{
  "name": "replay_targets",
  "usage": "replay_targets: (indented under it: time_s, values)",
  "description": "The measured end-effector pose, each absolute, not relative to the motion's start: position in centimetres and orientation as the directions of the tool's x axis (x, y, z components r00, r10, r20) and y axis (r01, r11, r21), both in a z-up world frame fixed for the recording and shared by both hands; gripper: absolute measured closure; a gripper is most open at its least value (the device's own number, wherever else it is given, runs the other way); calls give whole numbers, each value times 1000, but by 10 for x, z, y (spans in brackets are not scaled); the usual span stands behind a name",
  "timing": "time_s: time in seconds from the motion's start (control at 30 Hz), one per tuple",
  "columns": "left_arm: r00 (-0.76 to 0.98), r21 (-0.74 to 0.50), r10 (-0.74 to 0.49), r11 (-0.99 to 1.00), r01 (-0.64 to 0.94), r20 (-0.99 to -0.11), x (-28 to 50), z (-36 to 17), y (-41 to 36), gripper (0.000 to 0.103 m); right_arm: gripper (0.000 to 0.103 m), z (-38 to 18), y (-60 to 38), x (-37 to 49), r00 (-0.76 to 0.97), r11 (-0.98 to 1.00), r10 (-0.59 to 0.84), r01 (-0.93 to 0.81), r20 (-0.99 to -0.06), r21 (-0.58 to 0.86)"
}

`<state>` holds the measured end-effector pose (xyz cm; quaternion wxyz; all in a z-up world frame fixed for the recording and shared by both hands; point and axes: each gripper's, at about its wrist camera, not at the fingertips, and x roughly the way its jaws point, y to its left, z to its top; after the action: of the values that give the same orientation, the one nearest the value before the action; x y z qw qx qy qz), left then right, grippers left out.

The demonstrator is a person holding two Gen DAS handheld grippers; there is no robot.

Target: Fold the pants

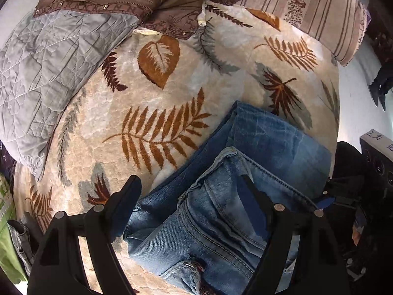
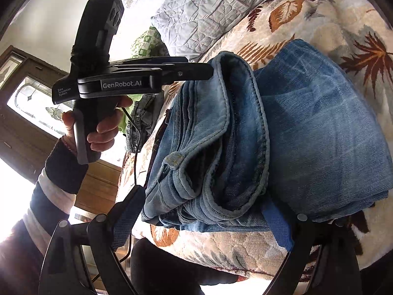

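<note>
Jeans [image 2: 307, 135] folded in thick bundle on leaf-print blanket [image 1: 159, 113] near bed edge. Left gripper [image 1: 194, 184] jaws wide apart, hanging over waistband [image 2: 235, 73], not clamped. Right gripper [image 2: 206, 201] jaws apart, straddling near end of bundle; squeeze unclear. Grey quilted pillow [image 1: 46, 78] behind.

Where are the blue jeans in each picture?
Left wrist view: the jeans lie low and right of centre, between the left tongs.
Right wrist view: the jeans fill the centre and right.
Shared landmark: the grey quilted pillow on the leaf blanket.
</note>
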<state>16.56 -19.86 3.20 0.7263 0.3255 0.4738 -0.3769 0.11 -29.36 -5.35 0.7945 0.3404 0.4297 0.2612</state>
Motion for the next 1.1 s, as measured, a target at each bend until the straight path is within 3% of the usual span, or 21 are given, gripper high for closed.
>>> replay_targets:
  time_s: [0.37,0.7,0.73,0.77,0.8,0.83,0.87,0.9,1.1]
  values:
    - [107,72,-127,251,965,-986,136,13,-221,21,11,-60,-295,5,487,629,709,-110,-510,769]
    - [-27,-69,-103,429,901,-994,179,-27,-221,19,11,-63,-299,7,503,600,713,-79,-488,796]
    - [-32,-79,-118,422,903,-993,174,-27,-219,25,17,-63,-301,7,509,591,715,-74,-479,803]
    - [-28,-85,-139,419,904,-990,168,-25,-216,38,27,-63,-303,6,514,581,719,-76,-467,811]
    - [-3,-71,-160,422,904,-987,163,-19,-213,42,54,-62,-305,6,512,576,725,-84,-461,813]
    - [11,-71,-182,435,898,-983,160,-13,-208,51,68,-59,-307,5,518,589,716,-86,-468,804]
    - [17,-82,-211,453,888,-977,159,-5,-202,58,71,-55,-309,3,524,585,718,-97,-459,805]
    - [19,-102,-244,471,876,-970,159,5,-196,59,75,-48,-311,1,532,578,722,-111,-443,809]
    - [96,-133,-380,534,835,-920,152,61,-204,56,77,3,-334,-14,639,624,666,-196,-384,756]
